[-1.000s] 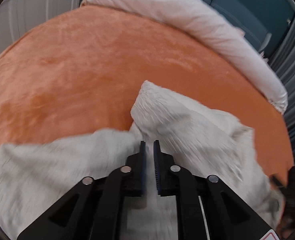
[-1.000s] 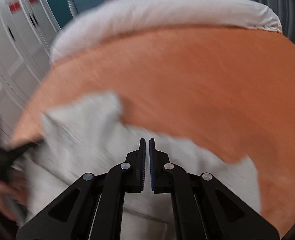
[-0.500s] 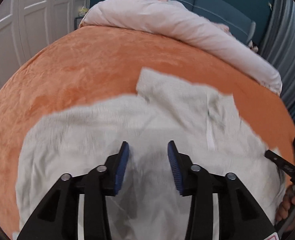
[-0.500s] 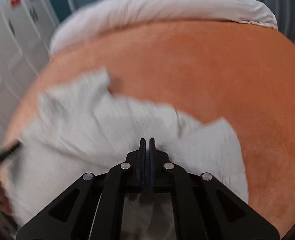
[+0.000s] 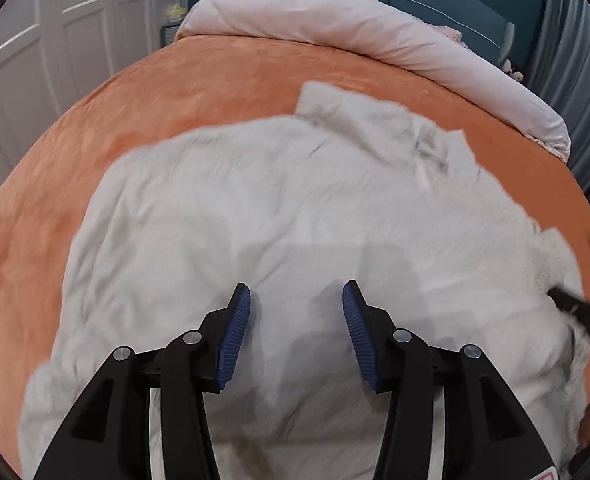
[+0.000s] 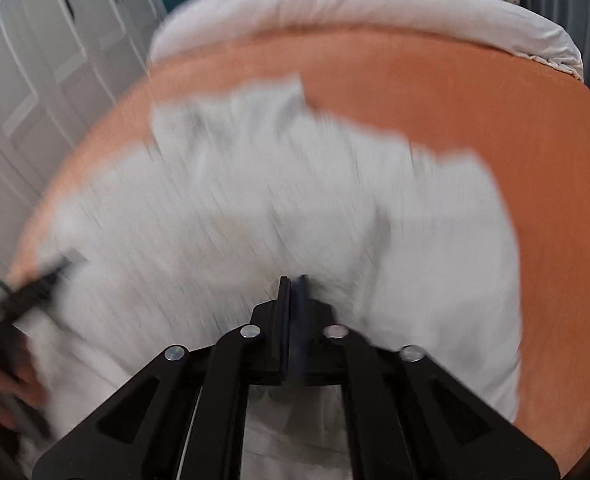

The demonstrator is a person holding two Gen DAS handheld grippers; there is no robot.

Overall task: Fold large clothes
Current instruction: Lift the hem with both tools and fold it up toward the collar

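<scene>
The white garment (image 5: 295, 208) is spread across the orange bedcover (image 5: 175, 92). The left gripper (image 5: 296, 292) is held released above it. The right gripper (image 6: 293, 280) is clamped on its fabric.

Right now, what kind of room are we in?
Most likely a bedroom. A bed with an orange cover fills the view, a rolled pale duvet lies along its far end, and a white garment is spread on top. White panelled doors stand beside it.

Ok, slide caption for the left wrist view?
Left gripper, open, above a white garment spread on the orange bedcover.
</scene>
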